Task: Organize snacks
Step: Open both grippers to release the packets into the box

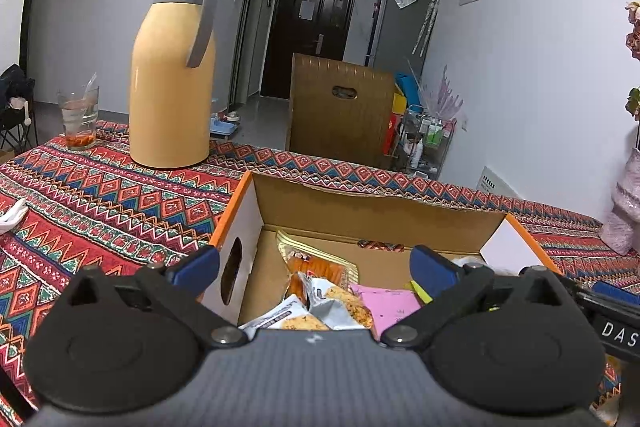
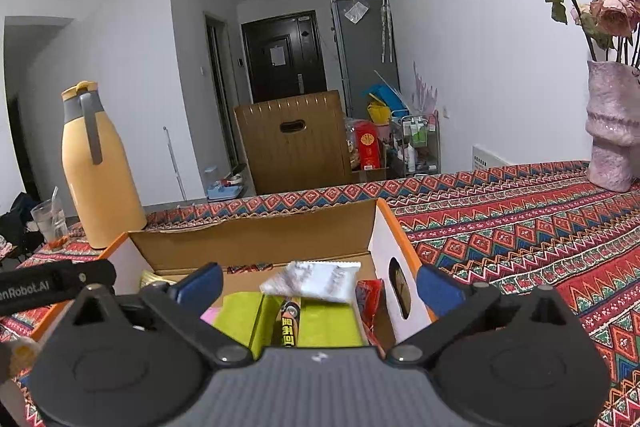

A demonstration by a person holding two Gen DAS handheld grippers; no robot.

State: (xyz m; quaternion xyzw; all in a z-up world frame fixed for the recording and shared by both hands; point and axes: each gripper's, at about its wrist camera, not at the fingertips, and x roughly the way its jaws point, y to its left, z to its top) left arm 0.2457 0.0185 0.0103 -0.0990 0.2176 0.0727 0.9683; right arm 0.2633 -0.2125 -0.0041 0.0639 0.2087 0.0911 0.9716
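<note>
A tabletop [image 1: 100, 195] draped in a red, blue and green zigzag-patterned cloth is filling the foreground of a white-walled room, with a dark door at the far end. On it, an open cardboard box [image 1: 372, 203] with orange edges and a white side wall pierced by an oval handle hole is sitting just in front of both cameras, and the snacks are lying inside it. In the left wrist view, an orange snack packet [image 1: 320, 267] is leaning near the back of the box, silver-wrapped cracker packs [image 1: 340, 301] are piling in front of it, and a pink packet [image 1: 390, 301] is lying beside them. In the right wrist view, a white crinkled packet [image 2: 316, 281] is resting on a lime-green box [image 2: 320, 323], a black and yellow stick pack [image 2: 288, 323] is lying in the green box's fold, and a red wrapper [image 2: 370, 297] is pressing against the box's white wall. The left claw [image 1: 314, 265] is hanging over the box with its blue pads spread wide, gripping nothing. The right claw [image 2: 318, 287] is likewise gaping wide over the box, with nothing held. Behind the box, a tall peach thermos jug [image 1: 172, 75] with a grey handle is standing upright, and a drinking glass [image 1: 79, 121] is standing beside it. A pink vase [image 2: 612, 131] of dried roses is standing well apart, at the tabletop's far right. Beyond the tabletop, a brown chair back [image 1: 340, 111] and a grey refrigerator [image 1: 400, 23] are showing.
</note>
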